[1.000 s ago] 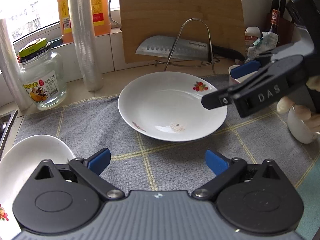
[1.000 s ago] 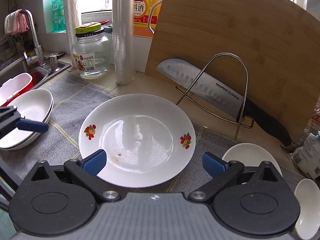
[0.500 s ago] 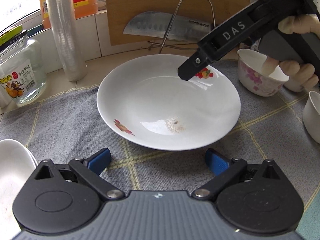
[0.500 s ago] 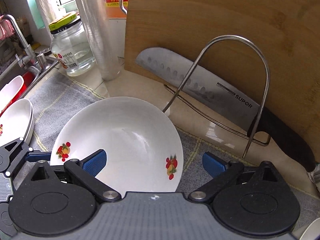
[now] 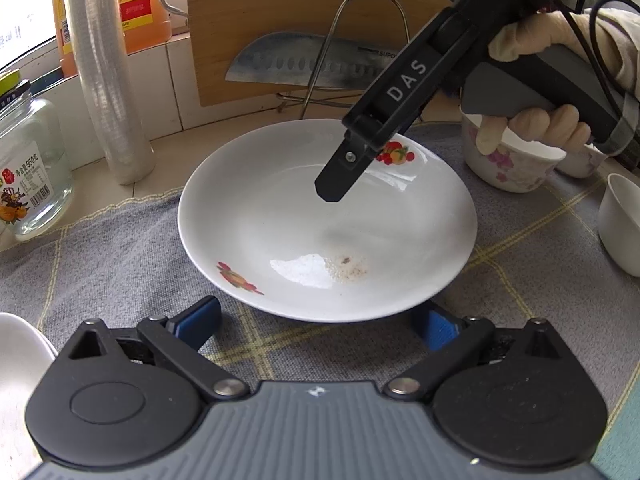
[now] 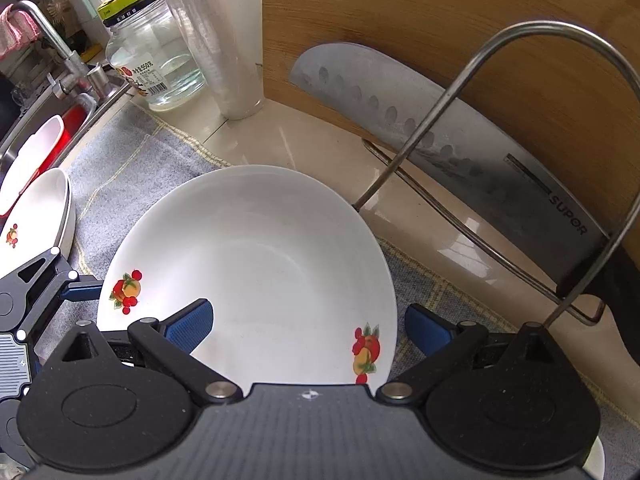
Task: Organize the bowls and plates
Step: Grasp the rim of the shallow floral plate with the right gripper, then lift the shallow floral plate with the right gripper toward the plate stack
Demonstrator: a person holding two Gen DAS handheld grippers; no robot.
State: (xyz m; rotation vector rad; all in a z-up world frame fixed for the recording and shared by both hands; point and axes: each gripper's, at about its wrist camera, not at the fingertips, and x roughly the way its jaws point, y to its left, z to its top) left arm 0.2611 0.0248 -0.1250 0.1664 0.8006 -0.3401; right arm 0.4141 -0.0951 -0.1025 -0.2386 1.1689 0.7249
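A white plate with fruit decals (image 5: 320, 216) lies on the grey checked cloth (image 5: 120, 264); it also shows in the right wrist view (image 6: 264, 264). My left gripper (image 5: 316, 322) is open at the plate's near rim, its pads on either side of it. My right gripper (image 6: 306, 326) is open and hovers over the plate's far right rim; one of its fingers (image 5: 360, 148) reaches over the plate. A floral bowl (image 5: 508, 160) and a white cup (image 5: 620, 220) stand right of the plate. Stacked white plates (image 6: 36, 216) sit at the left.
A cleaver on a wire stand (image 6: 440, 128) leans on a bamboo cutting board (image 6: 480, 32) behind the plate. A glass jar (image 5: 28, 176), a clear plastic roll (image 5: 108, 80) and an orange bottle (image 5: 136, 4) line the back. The sink and faucet (image 6: 60, 64) are at the left.
Both grippers have moved closer to the plate. My right gripper has swung down and in over the plate's far rim. Both stay open.
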